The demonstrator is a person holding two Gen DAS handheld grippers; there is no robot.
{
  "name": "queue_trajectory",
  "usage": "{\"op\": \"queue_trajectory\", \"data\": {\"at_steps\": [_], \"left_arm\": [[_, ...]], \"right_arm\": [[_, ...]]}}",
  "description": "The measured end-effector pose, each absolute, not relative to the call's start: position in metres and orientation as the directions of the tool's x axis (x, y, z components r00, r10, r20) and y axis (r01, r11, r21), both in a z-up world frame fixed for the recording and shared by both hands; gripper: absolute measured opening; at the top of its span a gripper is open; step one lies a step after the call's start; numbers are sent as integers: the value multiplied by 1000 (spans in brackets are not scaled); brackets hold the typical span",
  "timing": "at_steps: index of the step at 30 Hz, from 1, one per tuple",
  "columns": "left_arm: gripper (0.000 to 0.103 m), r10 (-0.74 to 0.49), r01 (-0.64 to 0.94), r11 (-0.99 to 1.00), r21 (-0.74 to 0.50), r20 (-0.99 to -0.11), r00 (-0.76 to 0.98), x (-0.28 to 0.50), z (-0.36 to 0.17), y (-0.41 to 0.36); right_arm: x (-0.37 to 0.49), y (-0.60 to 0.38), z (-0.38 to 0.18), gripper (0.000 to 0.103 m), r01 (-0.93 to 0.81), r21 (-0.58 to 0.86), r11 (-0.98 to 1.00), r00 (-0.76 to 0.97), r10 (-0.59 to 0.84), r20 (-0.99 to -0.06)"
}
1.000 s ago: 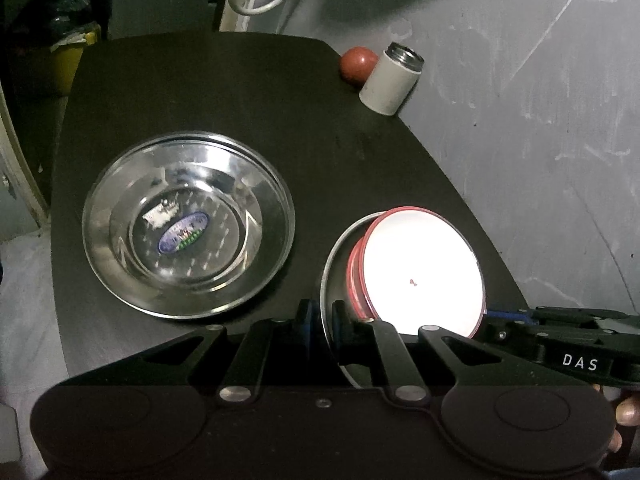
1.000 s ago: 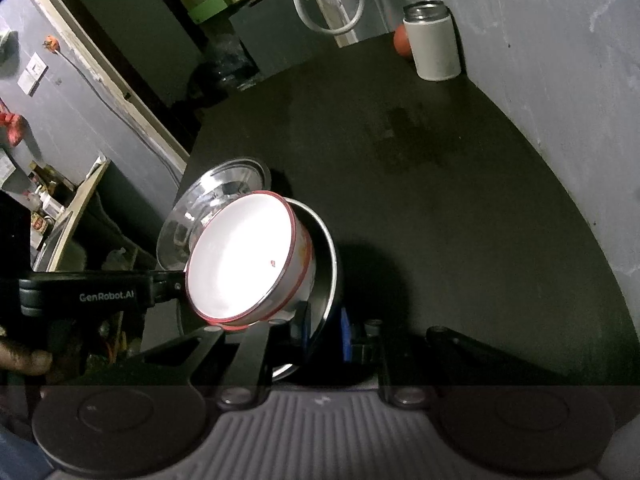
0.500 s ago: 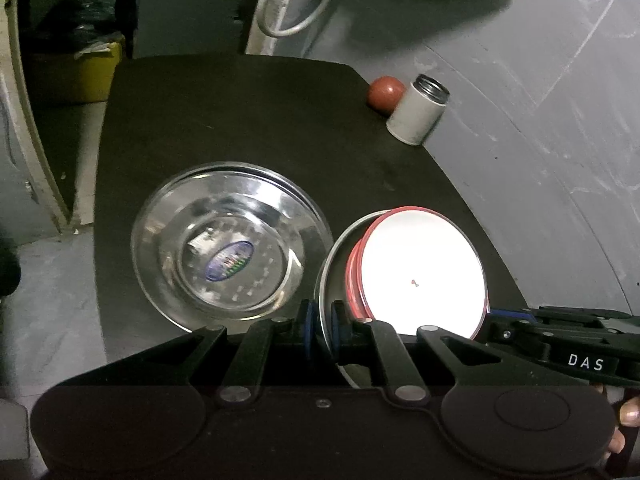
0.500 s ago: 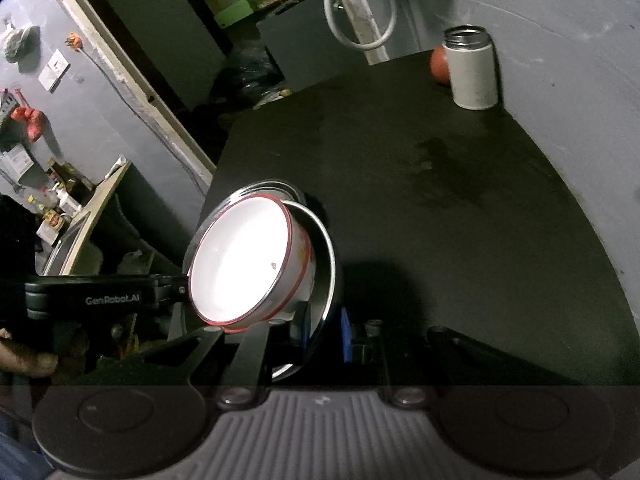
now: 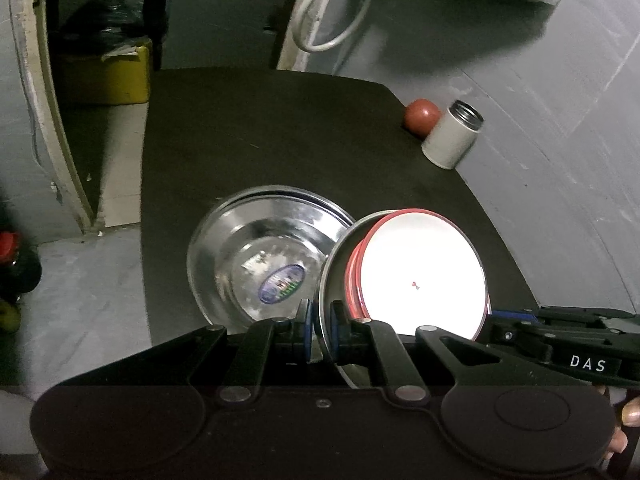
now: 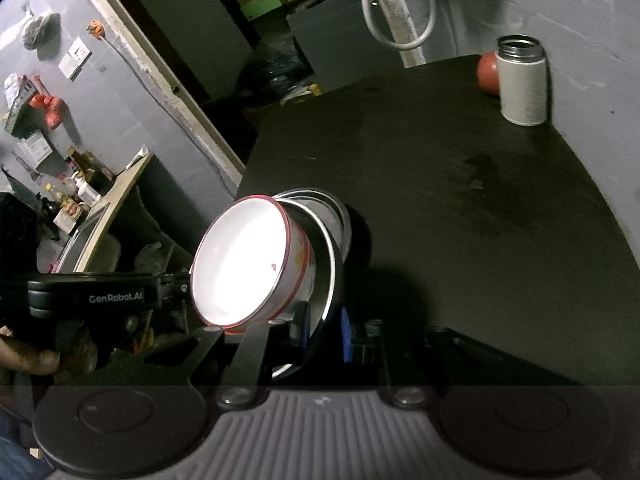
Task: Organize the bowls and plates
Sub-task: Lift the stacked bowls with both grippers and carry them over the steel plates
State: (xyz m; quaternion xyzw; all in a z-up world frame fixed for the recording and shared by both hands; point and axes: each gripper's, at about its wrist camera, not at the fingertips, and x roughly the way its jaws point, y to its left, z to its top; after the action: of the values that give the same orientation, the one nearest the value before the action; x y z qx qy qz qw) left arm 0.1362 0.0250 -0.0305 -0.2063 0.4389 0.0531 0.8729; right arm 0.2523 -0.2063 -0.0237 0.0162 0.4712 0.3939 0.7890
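Observation:
A white bowl with a red rim [image 5: 420,276] sits inside a small steel plate [image 5: 334,264]. Both grippers hold that plate by its rim, lifted above the dark table. My left gripper [image 5: 320,330] is shut on the near left rim. My right gripper [image 6: 326,336] is shut on the opposite rim, and its body shows at the right in the left wrist view. The bowl [image 6: 244,260] and plate [image 6: 328,280] tilt in the right wrist view. A larger steel plate [image 5: 260,264] with a sticker lies flat on the table, partly under the held plate.
A white steel-topped flask [image 5: 452,136] and a red ball [image 5: 420,117] stand at the table's [image 5: 280,140] far right, by the grey wall. The table's left edge drops to the floor. A doorway and a yellow box [image 5: 108,76] lie beyond.
Both grippers have lifted the small plate with the bowl higher and carried it left. Its rim now overlaps the larger steel plate, which looks farther away.

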Motion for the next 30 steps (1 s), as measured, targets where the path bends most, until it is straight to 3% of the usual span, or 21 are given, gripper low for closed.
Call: {"op": "queue_trajectory", "data": {"at_steps": [30], "left_arm": [[6,-41,-372,874,-313,-810,585,152,-48,84]], "right_arm": [[281,-125,-27,17,-672,383,634,171,636,-753]]}}
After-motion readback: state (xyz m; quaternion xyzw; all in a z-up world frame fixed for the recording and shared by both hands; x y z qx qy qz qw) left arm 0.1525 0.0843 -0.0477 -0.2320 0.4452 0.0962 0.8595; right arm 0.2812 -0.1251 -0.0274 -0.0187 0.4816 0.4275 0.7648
